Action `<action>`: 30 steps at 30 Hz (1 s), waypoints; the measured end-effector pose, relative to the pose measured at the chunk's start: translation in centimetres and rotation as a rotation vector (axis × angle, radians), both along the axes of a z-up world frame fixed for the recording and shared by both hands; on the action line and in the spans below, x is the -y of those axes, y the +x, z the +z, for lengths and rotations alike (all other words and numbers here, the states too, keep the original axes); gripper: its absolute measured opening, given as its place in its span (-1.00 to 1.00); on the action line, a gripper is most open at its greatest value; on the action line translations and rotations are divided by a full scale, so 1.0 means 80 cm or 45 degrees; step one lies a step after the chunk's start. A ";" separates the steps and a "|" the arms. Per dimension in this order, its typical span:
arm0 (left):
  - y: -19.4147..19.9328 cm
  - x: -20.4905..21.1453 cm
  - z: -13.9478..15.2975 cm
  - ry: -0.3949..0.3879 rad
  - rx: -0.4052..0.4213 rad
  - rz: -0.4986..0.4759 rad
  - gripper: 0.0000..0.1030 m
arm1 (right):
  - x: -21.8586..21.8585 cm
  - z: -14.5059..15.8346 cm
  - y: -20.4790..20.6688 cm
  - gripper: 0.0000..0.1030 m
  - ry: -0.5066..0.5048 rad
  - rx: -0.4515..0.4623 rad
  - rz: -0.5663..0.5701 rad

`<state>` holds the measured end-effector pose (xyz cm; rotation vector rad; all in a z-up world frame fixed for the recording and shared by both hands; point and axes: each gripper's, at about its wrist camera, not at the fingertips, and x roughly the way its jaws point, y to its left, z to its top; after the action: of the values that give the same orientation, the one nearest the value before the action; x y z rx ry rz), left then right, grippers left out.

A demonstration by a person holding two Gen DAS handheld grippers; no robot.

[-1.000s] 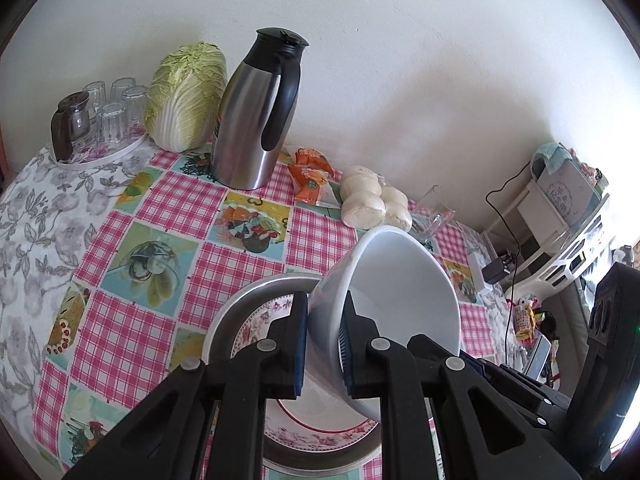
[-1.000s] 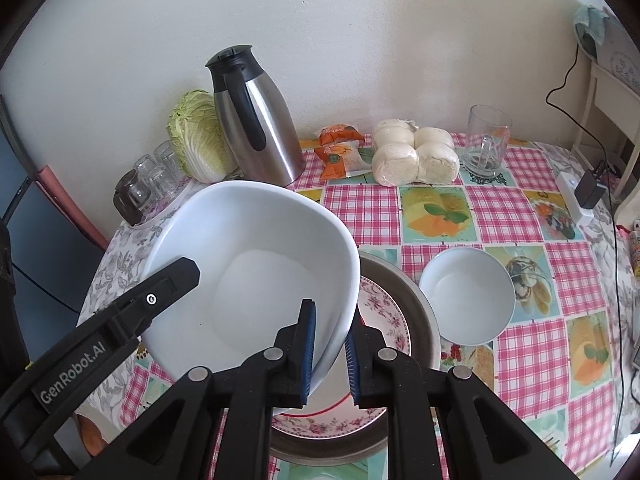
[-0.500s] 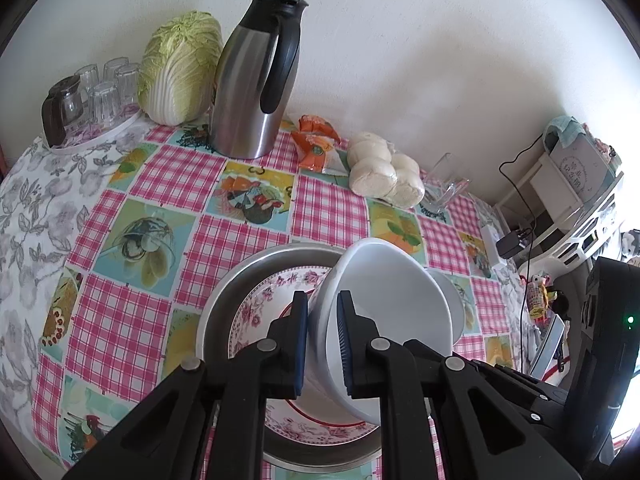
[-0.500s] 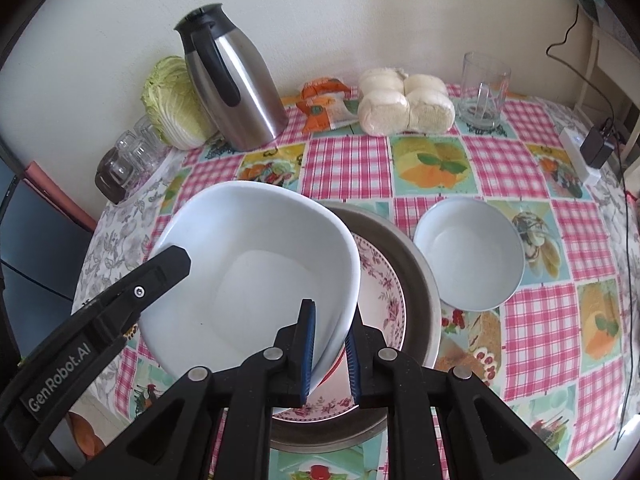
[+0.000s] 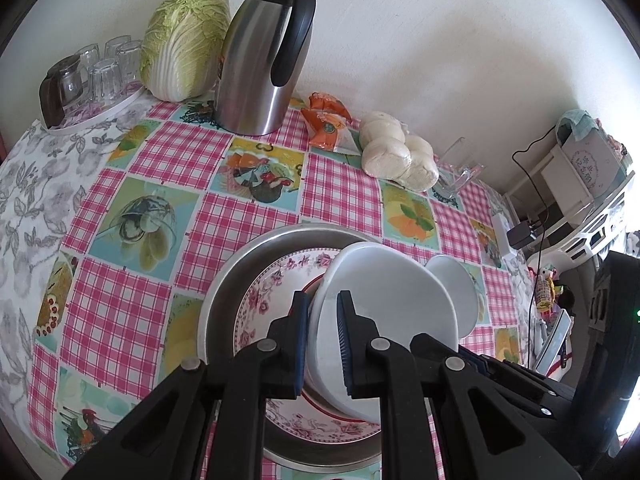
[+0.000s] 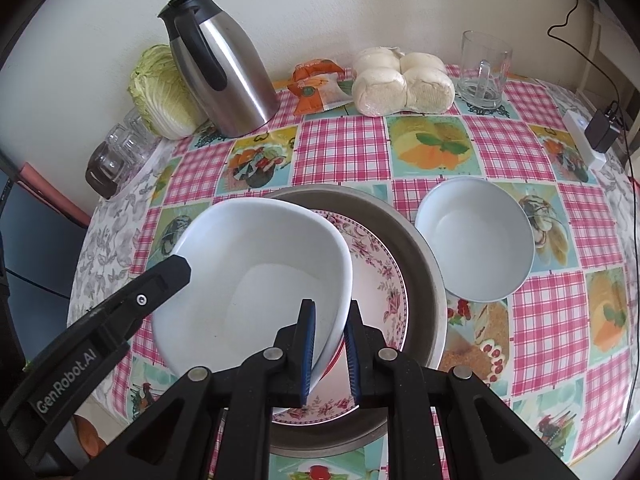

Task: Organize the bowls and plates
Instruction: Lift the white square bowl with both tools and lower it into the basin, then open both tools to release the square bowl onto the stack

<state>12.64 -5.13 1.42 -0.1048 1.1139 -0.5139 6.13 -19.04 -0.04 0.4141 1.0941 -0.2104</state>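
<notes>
In the left wrist view, the left claw (image 5: 323,340) is pinched on the near rim of the large white bowl (image 5: 392,300), one pad inside and one outside. The bowl is held tilted above the flowered plate (image 5: 276,292), which lies in the metal pan (image 5: 240,264) directly under the claw. Just beyond the held bowl, to its right, the small white bowl (image 5: 460,284) is seen on the tabletop (image 5: 160,200).

In the right wrist view, the right claw (image 6: 330,350) is clamped on the opposite rim of the same large bowl (image 6: 256,280), with the left claw (image 6: 160,280) visible across it to the left. The plate (image 6: 376,276) and pan (image 6: 424,256) are ahead and below; the small bowl (image 6: 476,240) stands apart to the right.

The step in hand is judged to be the stacking of the large bowl onto the plate. Whether its base touches the plate cannot be told. Next, the bowl would need to be levelled, centred and set down before both claws are spread.
</notes>
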 end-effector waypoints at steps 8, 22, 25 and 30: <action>0.004 0.001 -0.006 0.033 -0.023 0.003 -0.71 | -0.002 0.001 0.000 -0.67 -0.009 -0.003 0.009; 0.003 -0.006 0.005 0.092 0.006 0.051 -0.60 | 0.003 0.004 -0.003 0.30 0.020 -0.026 -0.015; 0.002 -0.012 0.013 0.099 0.032 0.083 -0.28 | 0.003 0.012 -0.005 0.42 -0.006 -0.018 -0.017; 0.003 -0.028 0.024 0.076 0.048 0.134 -0.07 | 0.004 0.023 -0.007 0.54 -0.015 -0.001 -0.014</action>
<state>12.91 -2.93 3.33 -0.1012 1.0796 -0.3869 5.54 -19.39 1.82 0.4096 1.0906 -0.2270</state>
